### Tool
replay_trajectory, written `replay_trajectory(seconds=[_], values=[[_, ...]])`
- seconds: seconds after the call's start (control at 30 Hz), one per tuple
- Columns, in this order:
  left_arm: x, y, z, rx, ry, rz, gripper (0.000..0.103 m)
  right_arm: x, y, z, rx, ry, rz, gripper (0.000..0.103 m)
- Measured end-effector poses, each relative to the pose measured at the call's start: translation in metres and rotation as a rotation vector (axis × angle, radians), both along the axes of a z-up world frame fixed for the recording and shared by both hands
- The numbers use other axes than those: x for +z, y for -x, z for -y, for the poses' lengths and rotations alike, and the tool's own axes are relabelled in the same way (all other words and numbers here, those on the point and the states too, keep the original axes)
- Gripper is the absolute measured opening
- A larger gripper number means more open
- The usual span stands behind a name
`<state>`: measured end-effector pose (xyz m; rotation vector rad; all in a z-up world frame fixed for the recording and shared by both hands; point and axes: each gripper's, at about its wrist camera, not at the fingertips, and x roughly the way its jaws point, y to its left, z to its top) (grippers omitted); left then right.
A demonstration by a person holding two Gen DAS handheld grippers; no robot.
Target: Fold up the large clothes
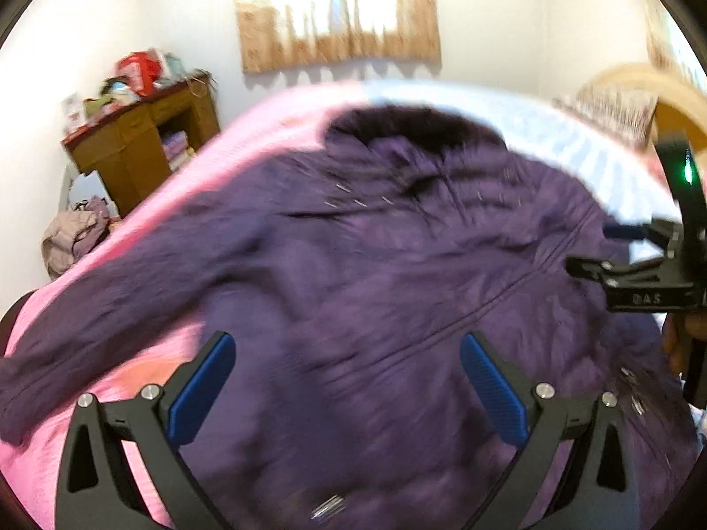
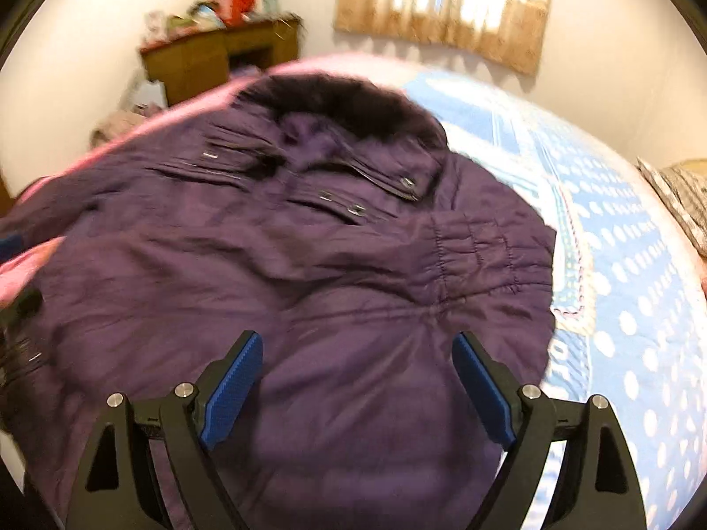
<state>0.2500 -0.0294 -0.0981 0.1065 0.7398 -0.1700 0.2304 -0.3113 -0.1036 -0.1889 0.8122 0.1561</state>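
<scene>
L fingers [image 1: 207,393] apart | purple jacket [image 1: 353,274] on bed [image 2: 618,265] | desk [image 1: 132,150] behind

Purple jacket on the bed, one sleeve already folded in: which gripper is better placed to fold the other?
Probably left. The left gripper hangs open over the purple jacket next to the sleeve still spread across the pink blanket. The right gripper, also open, faces the folded sleeve.

The purple padded jacket [image 2: 309,265] I was folding lay spread across the bed, dark fur collar [image 2: 349,104] at its far end, one gathered-cuff sleeve [image 2: 481,260] folded over its body, the other sleeve [image 1: 110,304] stretched outward.
</scene>
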Motion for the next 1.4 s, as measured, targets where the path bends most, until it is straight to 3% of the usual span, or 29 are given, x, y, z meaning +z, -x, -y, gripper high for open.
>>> replay_trajectory(seconds=[0.13,0.27,0.33,0.43,0.47,0.53,0.6,0.67,0.8,0.83,1.0,1.17,1.3,1.4], values=[[0.017,0.038,-0.102,0.158,0.018,0.038,0.103,0.016,0.051,-0.026,0.094,0.002,0.056,0.088],[0.012,0.062,-0.242,0.481,0.129,0.003,0.103,0.02,0.089,-0.061,0.183,-0.008,0.094,0.089],[0.002,0.072,-0.313,0.653,0.275,-0.024,0.103,0.016,0.099,-0.08,0.231,-0.024,0.09,0.089],[-0.019,0.082,-0.381,0.811,0.523,-0.059,0.103,0.007,0.109,-0.108,0.278,-0.003,0.085,0.089],[-0.027,0.082,-0.398,0.841,0.603,-0.06,0.102,0.005,0.112,-0.115,0.291,0.006,0.088,0.089],[-0.036,0.077,-0.413,0.876,0.675,-0.076,0.102,0.001,0.118,-0.126,0.315,0.017,0.091,0.089],[-0.043,0.064,-0.417,0.861,0.712,-0.09,0.099,-0.003,0.122,-0.133,0.328,0.026,0.095,0.089],[-0.05,0.047,-0.419,0.865,0.703,-0.1,0.087,-0.006,0.122,-0.136,0.33,0.027,0.098,0.089],[-0.055,0.025,-0.423,0.824,0.694,-0.093,0.033,-0.007,0.121,-0.128,0.302,0.011,0.105,0.089],[-0.051,0.026,-0.422,0.824,0.699,-0.088,0.029,-0.007,0.122,-0.125,0.291,0.005,0.105,0.089],[-0.001,0.036,-0.404,0.786,0.617,0.053,0.025,-0.004,0.123,-0.097,0.201,-0.059,0.124,0.089],[0.077,0.015,-0.367,0.676,0.508,0.223,0.025,0.004,0.125,-0.066,0.116,-0.128,0.149,0.089],[0.146,-0.004,-0.309,0.509,0.425,0.346,0.024,0.009,0.132,-0.04,0.054,-0.182,0.174,0.089],[0.188,-0.02,-0.238,0.338,0.376,0.405,0.024,0.01,0.137,-0.023,0.02,-0.211,0.189,0.089]])
